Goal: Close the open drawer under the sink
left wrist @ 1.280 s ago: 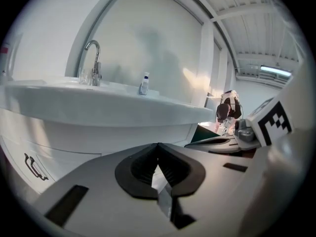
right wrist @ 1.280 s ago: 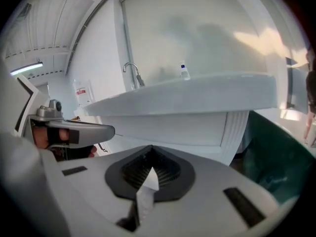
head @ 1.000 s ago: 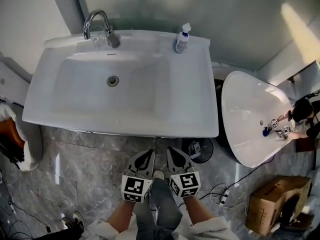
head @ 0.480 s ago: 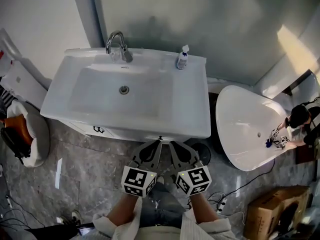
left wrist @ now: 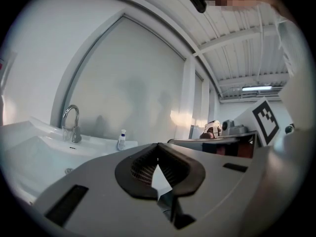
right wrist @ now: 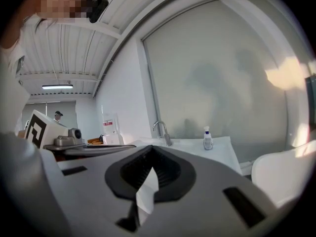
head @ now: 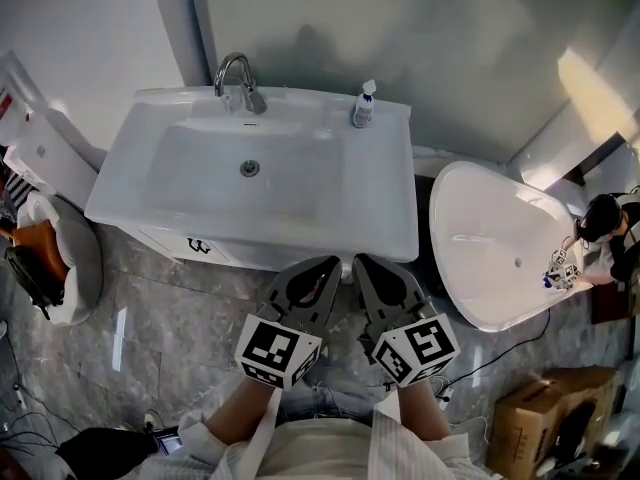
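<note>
The white sink (head: 120, 203) stands against the wall. Below its front rim shows a strip of the white drawer front (head: 160, 238) with a dark handle (head: 197, 246); how far it stands out I cannot tell. My left gripper (head: 322, 268) and right gripper (head: 365, 266) hang side by side in front of the sink's front rim, right of the handle, touching nothing. Both are shut and empty. In the left gripper view the left gripper (left wrist: 158, 145) points over the sink (left wrist: 44, 149). In the right gripper view the right gripper (right wrist: 150, 147) has the sink (right wrist: 222, 149) ahead.
A chrome faucet (head: 238, 78) and a soap bottle (head: 363, 105) stand at the sink's back. A white tub (head: 490, 248) is at the right, with a person (head: 600, 228) beyond it. A cardboard box (head: 540, 418) and cables lie on the marble floor. A chair (head: 45, 263) stands left.
The view has drawn back from the sink, so the drawer front and handle have come into sight. Both grippers sit nearer the camera and stay shut.
</note>
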### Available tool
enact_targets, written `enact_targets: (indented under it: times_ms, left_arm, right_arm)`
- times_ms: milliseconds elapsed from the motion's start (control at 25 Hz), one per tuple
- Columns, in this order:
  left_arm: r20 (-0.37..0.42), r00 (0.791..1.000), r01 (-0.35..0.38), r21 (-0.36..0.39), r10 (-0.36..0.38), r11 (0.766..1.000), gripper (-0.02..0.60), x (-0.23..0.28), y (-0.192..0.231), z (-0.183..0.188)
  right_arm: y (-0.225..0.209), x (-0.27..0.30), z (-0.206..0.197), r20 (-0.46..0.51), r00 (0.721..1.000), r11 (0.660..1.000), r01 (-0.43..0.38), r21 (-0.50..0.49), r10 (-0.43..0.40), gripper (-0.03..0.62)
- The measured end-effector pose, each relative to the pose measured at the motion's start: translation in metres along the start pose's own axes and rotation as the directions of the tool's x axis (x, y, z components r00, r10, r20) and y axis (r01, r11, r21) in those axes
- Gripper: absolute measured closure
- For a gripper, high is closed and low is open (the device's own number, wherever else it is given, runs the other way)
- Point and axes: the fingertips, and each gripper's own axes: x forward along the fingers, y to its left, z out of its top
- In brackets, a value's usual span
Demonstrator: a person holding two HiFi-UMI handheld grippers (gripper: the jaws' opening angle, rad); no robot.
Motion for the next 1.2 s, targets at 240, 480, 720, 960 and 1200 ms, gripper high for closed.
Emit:
enact_targets:
  times_ms: [240, 480, 720, 960, 1200]
  left_arm:
    - [0.019, 1.000, 0.022, 0.031, -0.023, 0.999, 0.566, -0.005, -0.010, 0.019]
    - [0.026, 0.999, 0.038, 0.045, -0.039, 0.998, 0.566, -0.007, -0.013, 0.030]
    - [0.023, 0.998, 0.060, 0.060, -0.061, 0.996, 0.566, -0.010, -0.016, 0.033]
    - [0.016, 0.998, 0.063, 0.053, -0.064, 0.997, 0.566, -0.010, -0.012, 0.031]
    - [0.002, 0.998, 0.064, 0.042, -0.065, 0.997, 0.566, -0.008, -0.011, 0.030]
  right_arm:
    - [0.007, -0.009, 0.018, 0.019, 1.000, 1.000, -0.020, -0.013, 0.020, 0.585]
    - [0.010, -0.011, 0.032, 0.040, 0.999, 0.999, -0.030, -0.016, 0.030, 0.585]
    - [0.013, -0.010, 0.028, 0.027, 0.999, 0.999, -0.032, 0.007, 0.032, 0.585]
    - [0.015, -0.008, 0.025, 0.011, 1.000, 1.000, -0.027, 0.014, 0.027, 0.585]
    - [0.015, -0.008, 0.025, 0.005, 0.999, 0.999, -0.033, 0.017, 0.033, 0.585]
